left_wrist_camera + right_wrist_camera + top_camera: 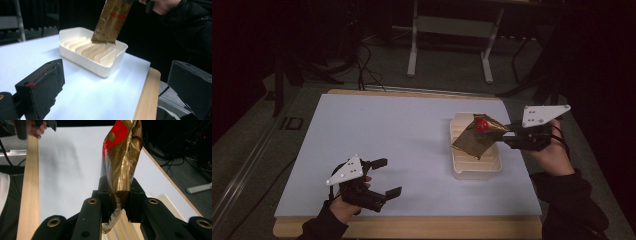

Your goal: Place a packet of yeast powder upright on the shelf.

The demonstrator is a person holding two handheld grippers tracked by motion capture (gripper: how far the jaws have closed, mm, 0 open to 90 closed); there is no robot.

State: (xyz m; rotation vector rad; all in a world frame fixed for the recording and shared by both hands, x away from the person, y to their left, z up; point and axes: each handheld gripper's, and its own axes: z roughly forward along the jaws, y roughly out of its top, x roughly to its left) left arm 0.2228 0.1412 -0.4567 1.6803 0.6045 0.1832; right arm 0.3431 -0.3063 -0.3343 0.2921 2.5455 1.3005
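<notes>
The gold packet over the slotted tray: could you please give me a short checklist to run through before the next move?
1. Right gripper shut on the gold packet: ok.
2. Packet's lower edge over the white tray: ok.
3. Packet lined up with a slot: cannot tell.
4. Left gripper open, holding nothing, away from the tray: ok.
5. Tray fully on the white table top: ok.

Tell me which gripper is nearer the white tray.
Right. The right gripper holds a gold packet over the tray; the left gripper sits open near the table's front edge.
</notes>
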